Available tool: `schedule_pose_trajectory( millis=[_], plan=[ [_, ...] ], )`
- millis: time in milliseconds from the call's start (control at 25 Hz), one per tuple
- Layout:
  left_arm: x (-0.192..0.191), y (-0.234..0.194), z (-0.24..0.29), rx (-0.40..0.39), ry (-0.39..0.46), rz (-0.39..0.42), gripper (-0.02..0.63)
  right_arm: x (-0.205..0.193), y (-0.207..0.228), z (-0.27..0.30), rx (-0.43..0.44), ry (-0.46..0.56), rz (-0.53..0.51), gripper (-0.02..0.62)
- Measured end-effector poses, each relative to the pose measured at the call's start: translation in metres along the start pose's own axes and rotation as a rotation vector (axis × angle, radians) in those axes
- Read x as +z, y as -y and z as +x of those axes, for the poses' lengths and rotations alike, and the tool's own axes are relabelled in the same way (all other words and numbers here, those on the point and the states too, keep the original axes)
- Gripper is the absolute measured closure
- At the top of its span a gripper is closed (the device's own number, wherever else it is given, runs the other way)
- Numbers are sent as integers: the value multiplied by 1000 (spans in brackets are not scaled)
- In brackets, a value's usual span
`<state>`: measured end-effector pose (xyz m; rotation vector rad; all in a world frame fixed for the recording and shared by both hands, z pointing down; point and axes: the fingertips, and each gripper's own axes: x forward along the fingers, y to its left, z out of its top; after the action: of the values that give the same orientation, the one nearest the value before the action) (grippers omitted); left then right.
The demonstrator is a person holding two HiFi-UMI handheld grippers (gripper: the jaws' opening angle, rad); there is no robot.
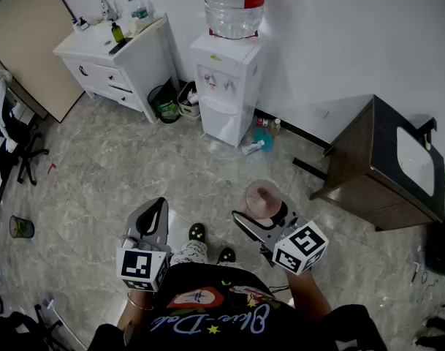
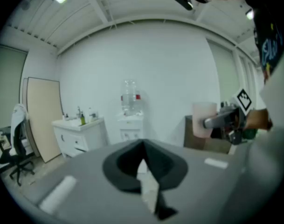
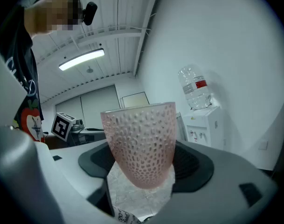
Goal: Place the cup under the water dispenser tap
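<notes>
A pink dimpled cup (image 1: pixel 263 198) stands upright between the jaws of my right gripper (image 1: pixel 262 214), which is shut on it. In the right gripper view the cup (image 3: pixel 141 143) fills the middle, with the pads against its sides. The white water dispenser (image 1: pixel 223 86), with a clear bottle on top and its taps (image 1: pixel 217 81) on the front, stands against the far wall, well ahead across the floor. My left gripper (image 1: pixel 155 221) is held low at the left, jaws together with nothing in them. In the left gripper view the cup (image 2: pixel 203 119) shows at the right and the dispenser (image 2: pixel 129 125) far ahead.
A white cabinet (image 1: pixel 123 61) with bottles stands left of the dispenser, and two bins (image 1: pixel 166 102) sit between them. A dark wooden table (image 1: pixel 383 163) is at the right. Small bottles (image 1: pixel 257 146) lie on the floor by the dispenser's base. An office chair (image 1: pixel 17 134) is at the far left.
</notes>
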<state>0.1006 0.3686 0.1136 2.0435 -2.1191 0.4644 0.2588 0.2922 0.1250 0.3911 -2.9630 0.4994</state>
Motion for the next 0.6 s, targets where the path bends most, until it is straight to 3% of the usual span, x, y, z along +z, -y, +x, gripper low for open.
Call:
schedule_pose_trajectory(
  millis=[360, 600],
  plan=[
    [4, -47, 57, 2, 52, -33, 607, 7, 38, 65, -9, -11, -29, 256],
    [2, -117, 150, -62, 86, -48, 607, 27, 80, 166, -14, 8, -109, 256]
  ],
)
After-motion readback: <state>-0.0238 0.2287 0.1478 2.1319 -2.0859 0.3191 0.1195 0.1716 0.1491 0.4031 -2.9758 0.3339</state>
